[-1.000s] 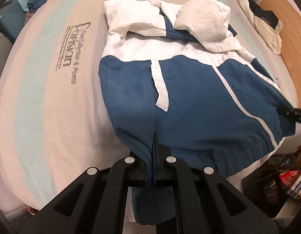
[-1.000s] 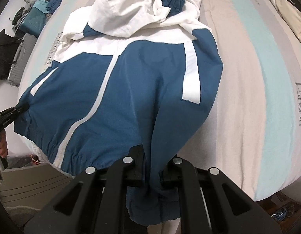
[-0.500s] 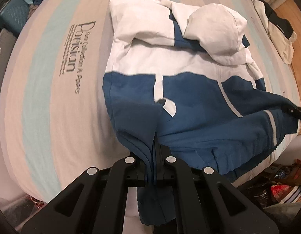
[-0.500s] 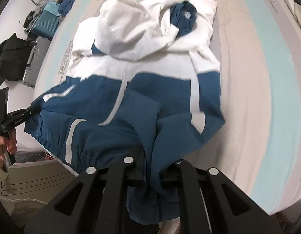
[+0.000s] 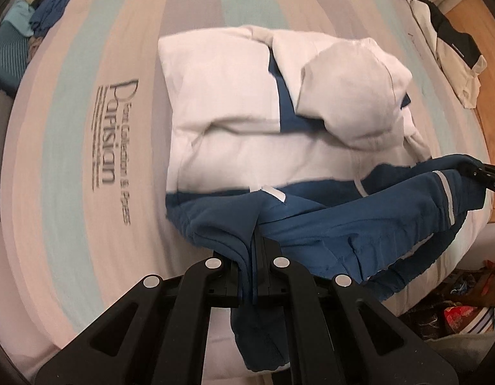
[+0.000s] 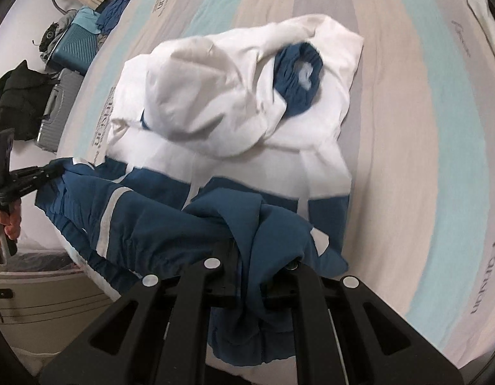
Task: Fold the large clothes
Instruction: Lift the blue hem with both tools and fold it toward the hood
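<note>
A striped bed (image 5: 71, 147) carries the blue-and-white jacket (image 5: 234, 147), soft, light, rather slippery cloth that sags between grips. Best held at the hem corners, where left gripper (image 5: 252, 250) and right gripper (image 6: 247, 256) each pinch blue fabric.

A bed (image 5: 71, 160) carries everything, its cover striped lengthwise in beige, pale turquoise and grey, with "Parisian" lettering printed along the stripes. A blue-and-white hooded jacket (image 5: 234, 134) lies directly on it, white upper half and hood flat, blue hem end raised off the cover. A cream-and-black garment (image 5: 452, 51) lies near the far corner.
</note>
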The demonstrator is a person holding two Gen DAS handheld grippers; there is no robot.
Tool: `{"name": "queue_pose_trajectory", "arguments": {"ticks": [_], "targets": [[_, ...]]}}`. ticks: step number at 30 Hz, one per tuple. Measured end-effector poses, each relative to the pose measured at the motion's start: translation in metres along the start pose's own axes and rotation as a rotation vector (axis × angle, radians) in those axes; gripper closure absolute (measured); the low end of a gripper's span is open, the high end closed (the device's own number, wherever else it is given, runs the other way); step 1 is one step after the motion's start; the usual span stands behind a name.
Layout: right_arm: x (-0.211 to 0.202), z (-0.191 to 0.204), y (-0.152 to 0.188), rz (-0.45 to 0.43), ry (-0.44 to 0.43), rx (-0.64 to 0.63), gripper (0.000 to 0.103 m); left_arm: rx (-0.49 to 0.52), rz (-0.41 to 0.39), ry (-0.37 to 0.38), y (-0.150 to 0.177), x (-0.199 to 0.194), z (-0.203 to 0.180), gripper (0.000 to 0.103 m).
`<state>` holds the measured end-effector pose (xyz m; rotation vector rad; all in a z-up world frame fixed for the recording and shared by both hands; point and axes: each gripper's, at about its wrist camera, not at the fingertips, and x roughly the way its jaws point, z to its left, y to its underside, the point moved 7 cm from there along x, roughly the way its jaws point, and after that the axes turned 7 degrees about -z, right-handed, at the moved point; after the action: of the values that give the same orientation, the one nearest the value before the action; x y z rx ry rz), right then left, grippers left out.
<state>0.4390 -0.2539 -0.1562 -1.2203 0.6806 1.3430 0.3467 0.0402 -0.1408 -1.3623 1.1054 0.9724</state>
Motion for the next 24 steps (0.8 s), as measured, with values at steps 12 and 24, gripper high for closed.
{"name": "queue_pose_trajectory", "arguments": {"ticks": [12,24], "targets": [[-0.019,0.004,-0.065,-0.094,0.059,-0.018,0.097,0.0,-0.047,0.024,-0.059,-0.006,0.011,0.101],[-0.054,0.015,-0.129,-0.212,0.117,-0.027,0.098,0.032,-0.14,0.028,-0.137,-0.041,0.016,0.101]]}}
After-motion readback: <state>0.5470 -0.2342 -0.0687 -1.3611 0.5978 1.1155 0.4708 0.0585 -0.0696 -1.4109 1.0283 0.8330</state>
